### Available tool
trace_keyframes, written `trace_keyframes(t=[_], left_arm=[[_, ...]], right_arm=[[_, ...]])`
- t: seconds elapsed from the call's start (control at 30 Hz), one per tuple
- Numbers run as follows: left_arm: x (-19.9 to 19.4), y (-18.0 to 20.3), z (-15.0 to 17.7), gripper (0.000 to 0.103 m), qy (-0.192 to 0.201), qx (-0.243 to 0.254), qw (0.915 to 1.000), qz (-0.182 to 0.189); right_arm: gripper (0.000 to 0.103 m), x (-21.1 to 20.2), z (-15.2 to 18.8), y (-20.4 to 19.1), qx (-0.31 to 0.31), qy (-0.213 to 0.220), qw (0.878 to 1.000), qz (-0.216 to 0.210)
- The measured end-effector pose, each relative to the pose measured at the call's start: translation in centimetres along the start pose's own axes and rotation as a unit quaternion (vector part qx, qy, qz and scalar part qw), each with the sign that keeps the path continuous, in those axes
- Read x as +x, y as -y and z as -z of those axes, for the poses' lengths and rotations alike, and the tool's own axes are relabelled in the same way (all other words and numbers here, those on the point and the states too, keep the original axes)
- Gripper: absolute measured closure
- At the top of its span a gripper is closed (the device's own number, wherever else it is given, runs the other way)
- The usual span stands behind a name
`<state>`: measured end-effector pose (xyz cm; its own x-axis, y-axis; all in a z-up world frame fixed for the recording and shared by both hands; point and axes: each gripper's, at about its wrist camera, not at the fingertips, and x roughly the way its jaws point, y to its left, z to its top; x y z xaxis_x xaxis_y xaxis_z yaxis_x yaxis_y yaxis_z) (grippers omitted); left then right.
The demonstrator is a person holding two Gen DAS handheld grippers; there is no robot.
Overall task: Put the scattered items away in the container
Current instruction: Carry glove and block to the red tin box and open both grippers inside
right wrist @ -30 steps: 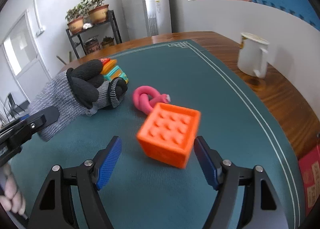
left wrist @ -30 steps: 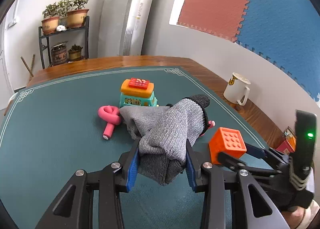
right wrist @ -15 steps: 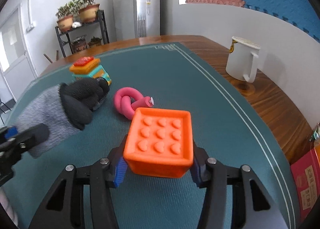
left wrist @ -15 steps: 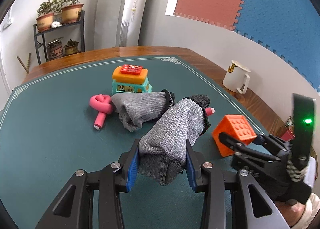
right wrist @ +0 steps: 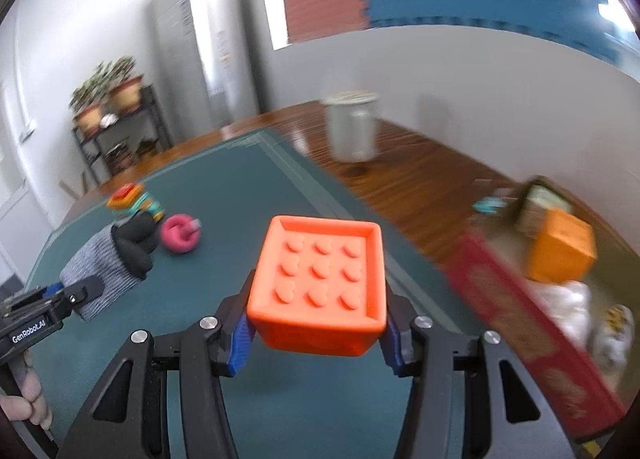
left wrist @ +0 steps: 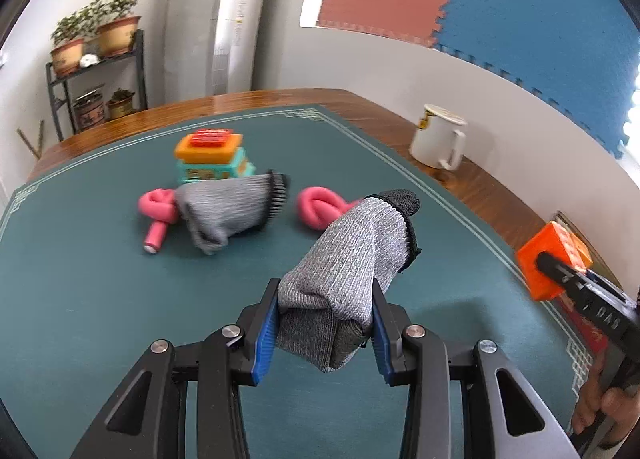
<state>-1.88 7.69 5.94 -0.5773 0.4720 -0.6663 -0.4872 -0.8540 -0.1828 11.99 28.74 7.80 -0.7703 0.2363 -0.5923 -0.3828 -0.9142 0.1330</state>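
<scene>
- We see the left gripper (left wrist: 325,329) closed on a grey knit glove (left wrist: 348,271); both blue pads press the cuff end, and the dark fingertips stick out forward, clear of the surface (left wrist: 100,279).
- We see the right gripper (right wrist: 316,333) clamped on an orange studded block (right wrist: 320,283), studded face up, held above the green mat.
- In the left wrist view the same block (left wrist: 548,259) shows at the right edge, over the mat's border.
- To the right of the block, in the right wrist view, we note a red-walled container (right wrist: 532,299) at the surface edge; it holds an orange box (right wrist: 560,247) and some white items, too blurred to identify.
- Farther out on the mat lies a second grey glove (left wrist: 228,211), flat, between two pink knotted foam pieces (left wrist: 158,211) (left wrist: 320,207); the left one touches it.
- Just behind that glove stands a teal and orange toy bus (left wrist: 212,157).
- A white mug (left wrist: 438,141) sits on the bare wood beside the mat, well apart from the toys.
- Beyond the surface we see a black shelf with potted plants (left wrist: 96,39).
</scene>
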Motion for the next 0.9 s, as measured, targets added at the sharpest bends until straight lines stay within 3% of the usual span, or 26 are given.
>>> trace_keyframes(t=[0.47,0.9], left_arm=[[0.0,11.0,-1.3,0.061,0.001,0.059,0.9966,0.058],[1.0,18.8,-0.8,0.061,-0.019,0.105,0.9903,0.089]], right_arm=[[0.047,-7.6,0.5,14.0,0.095,0.057,0.989,0.097],[0.046,-6.5,0.0,21.4,0.125,0.031,0.984,0.122]])
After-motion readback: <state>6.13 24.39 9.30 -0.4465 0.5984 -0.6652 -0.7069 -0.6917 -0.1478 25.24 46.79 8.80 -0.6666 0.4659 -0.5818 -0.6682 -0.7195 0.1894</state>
